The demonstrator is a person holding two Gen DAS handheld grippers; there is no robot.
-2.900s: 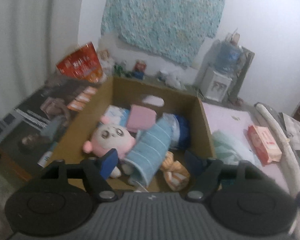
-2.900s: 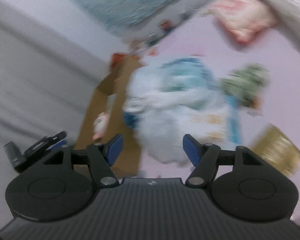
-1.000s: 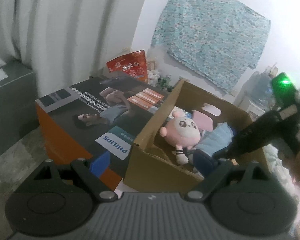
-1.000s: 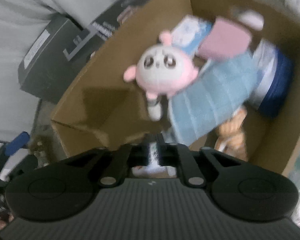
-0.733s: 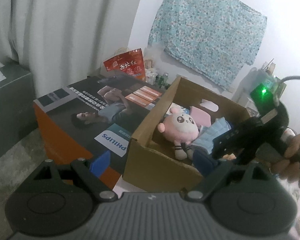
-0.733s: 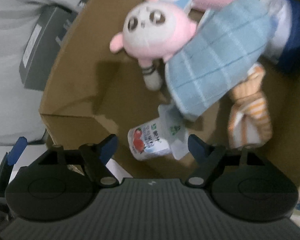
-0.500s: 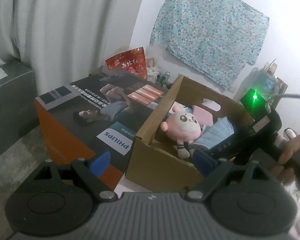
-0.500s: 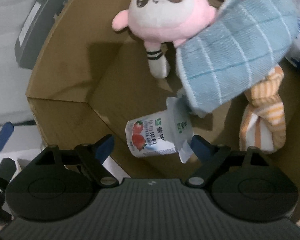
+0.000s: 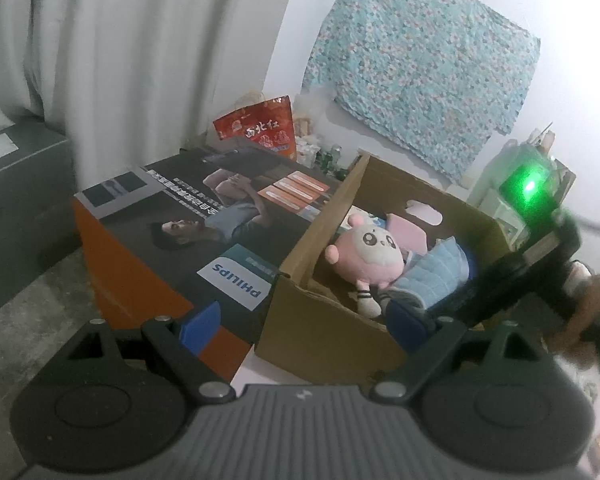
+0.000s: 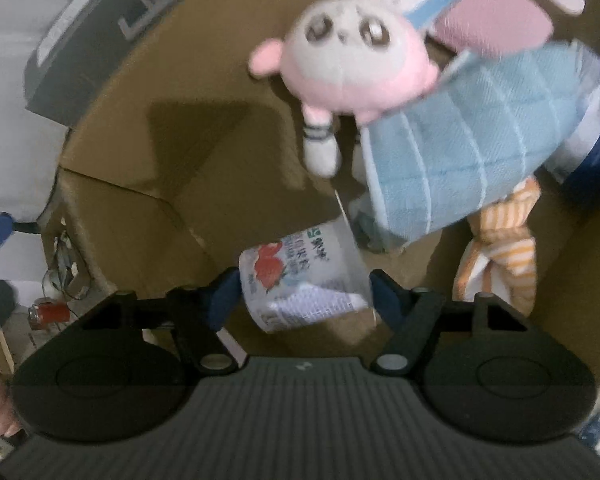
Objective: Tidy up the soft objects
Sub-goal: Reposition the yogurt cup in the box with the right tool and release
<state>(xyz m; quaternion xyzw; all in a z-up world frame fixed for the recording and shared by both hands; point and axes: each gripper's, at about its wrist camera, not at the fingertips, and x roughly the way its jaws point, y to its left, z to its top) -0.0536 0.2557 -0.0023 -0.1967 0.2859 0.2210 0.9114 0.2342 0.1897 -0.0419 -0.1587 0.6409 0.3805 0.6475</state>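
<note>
Yogurt cup (image 10: 306, 276), white with a strawberry picture, lies on its side on the floor of the cardboard box (image 10: 148, 148), low in the centre of the right wrist view. We see it between the two blue fingertips of the right gripper (image 10: 303, 292), whose jaws are closing on it; the pads sit just beside its sides, and we cannot tell whether they press yet.

Above the cup, in the upper centre of that view, we find a pink plush toy (image 10: 348, 56) with a white face, one leg hanging toward the cup. To its right a light blue towel (image 10: 472, 152) leans across the box, its lower corner near the cup's rim. A striped orange cloth (image 10: 500, 248) lies at the right, below the towel, and a pink pad (image 10: 496, 28) sits at the upper right behind the toy.

From the left wrist view we see the same box at centre right, the toy (image 9: 366, 258) and towel (image 9: 436, 276) inside it. The left gripper (image 9: 306, 322) hangs outside the box's near corner with its jaws wide apart and nothing between them. A large printed carton (image 9: 188, 232) stands touching the box's left wall. At the right edge a hand (image 9: 592, 300) holds the other gripper over the box. A patterned cloth (image 9: 420, 64) hangs on the wall at the upper right, and a red bag (image 9: 260, 130) stands behind the carton.
</note>
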